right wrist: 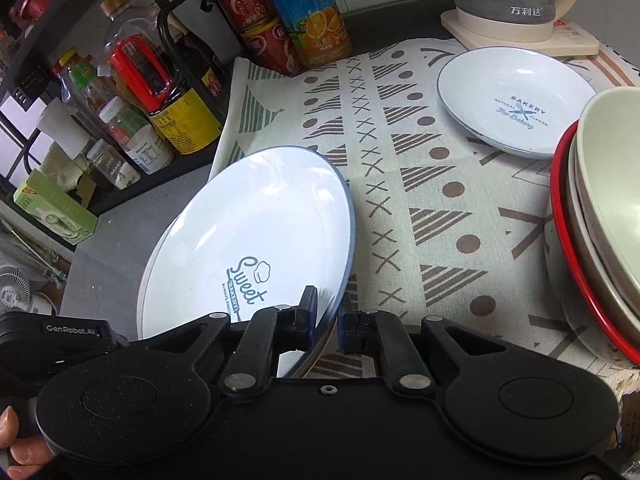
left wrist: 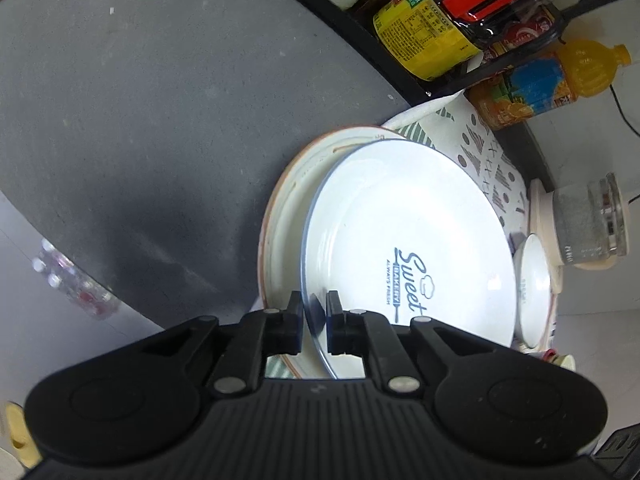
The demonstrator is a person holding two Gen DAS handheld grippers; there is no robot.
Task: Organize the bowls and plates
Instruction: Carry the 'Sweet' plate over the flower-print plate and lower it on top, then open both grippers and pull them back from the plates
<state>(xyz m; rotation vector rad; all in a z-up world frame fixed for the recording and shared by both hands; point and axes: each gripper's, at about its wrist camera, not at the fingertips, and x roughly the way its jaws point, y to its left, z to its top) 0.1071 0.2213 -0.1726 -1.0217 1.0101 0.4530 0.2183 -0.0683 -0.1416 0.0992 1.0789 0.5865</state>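
A grey kitchen worktop (left wrist: 120, 100) carries a pale cloth printed with grey triangles, dots and crosses (right wrist: 400, 184). Held above the cloth's near edge is a large round white ceramic plate with a thin blue rim and a blue "Sweet Bakery" logo (right wrist: 248, 232). Two black two-finger tongs grip it on opposite sides of the rim: the left gripper (left wrist: 316, 320) and the right gripper (right wrist: 326, 316) are each closed almost fully, pads pinching the thin edge.

Beneath the held plate, in the left view, lies a larger cream plate with a brown rim line (left wrist: 288, 200). The glazed plate is stiff, probably slippery and breakable, and fairly heavy for an edge pinch, so a grip on both sides of the rim seems the safest hold.

To the right stands a stack of nested bowls, cream ones inside a red-rimmed one (right wrist: 592, 216). Further back rests a smaller white dish with a blue "Bakery" print (right wrist: 516, 100), close to a glass kettle on a cream base (right wrist: 508, 4). A black wire rack of sauce bottles and jars (right wrist: 120, 92) crowds the left, beside an orange juice bottle (right wrist: 308, 16) and red cans (right wrist: 256, 20).
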